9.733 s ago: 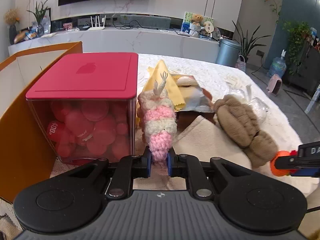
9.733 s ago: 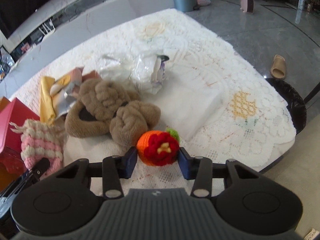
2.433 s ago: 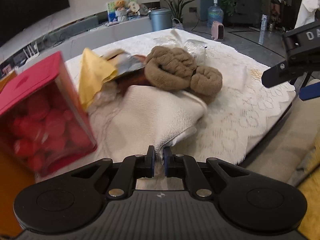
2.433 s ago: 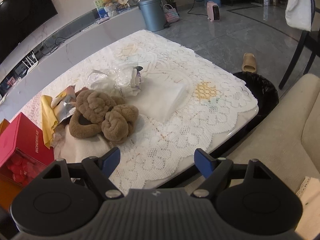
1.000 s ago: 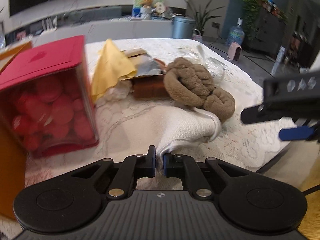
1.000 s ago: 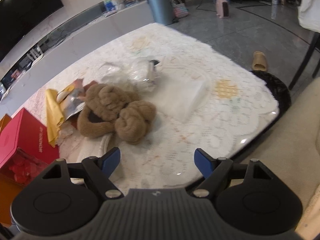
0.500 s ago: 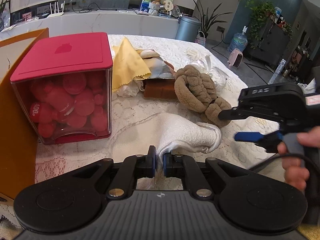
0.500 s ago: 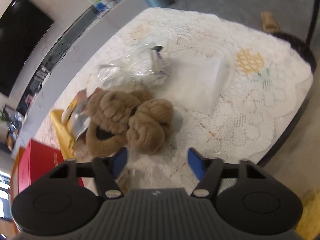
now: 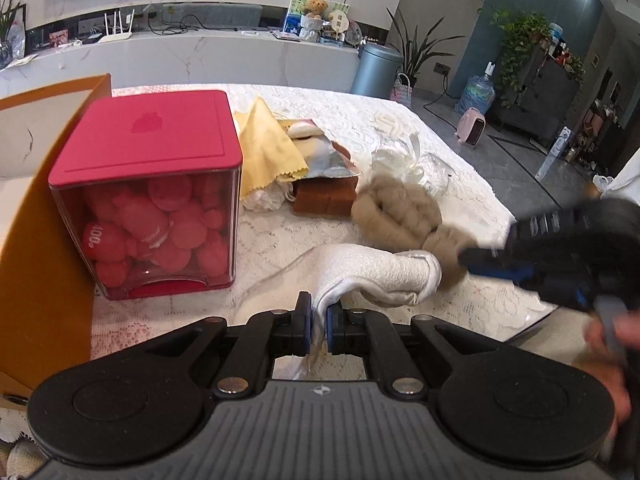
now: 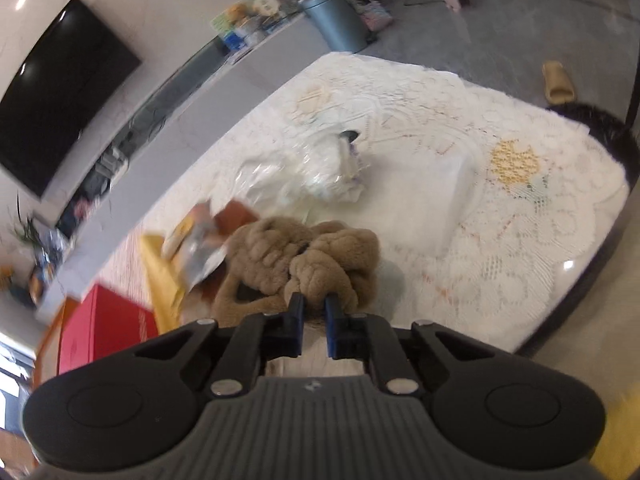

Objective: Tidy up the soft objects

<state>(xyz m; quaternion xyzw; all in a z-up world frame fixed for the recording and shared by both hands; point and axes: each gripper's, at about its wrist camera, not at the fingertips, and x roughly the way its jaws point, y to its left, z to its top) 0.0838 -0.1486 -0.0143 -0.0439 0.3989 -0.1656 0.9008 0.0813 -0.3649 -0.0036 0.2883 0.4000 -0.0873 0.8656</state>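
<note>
My left gripper (image 9: 318, 316) is shut on the near edge of a white towel (image 9: 384, 276), which is lifted into a loose roll on the lace tablecloth. Just behind the towel lies a brown plush bundle (image 9: 400, 212). My right gripper (image 9: 468, 258) comes in from the right, blurred, with its tips at the bundle's near lobe. In the right wrist view the right gripper (image 10: 314, 312) has its jaws closing, nearly together, pinching fuzz of the brown plush bundle (image 10: 304, 256).
A clear box with a red lid (image 9: 148, 152) full of red soft balls stands at the left against an orange carton wall (image 9: 40, 240). A yellow cloth (image 9: 268, 152), a brown block (image 9: 324, 196) and crinkled plastic bags (image 10: 320, 172) lie behind. The table edge (image 10: 580, 320) runs at the right.
The right gripper moved in to the brown plush and its jaws went from wide open to pinching it. The left gripper rose a little, lifting the towel edge.
</note>
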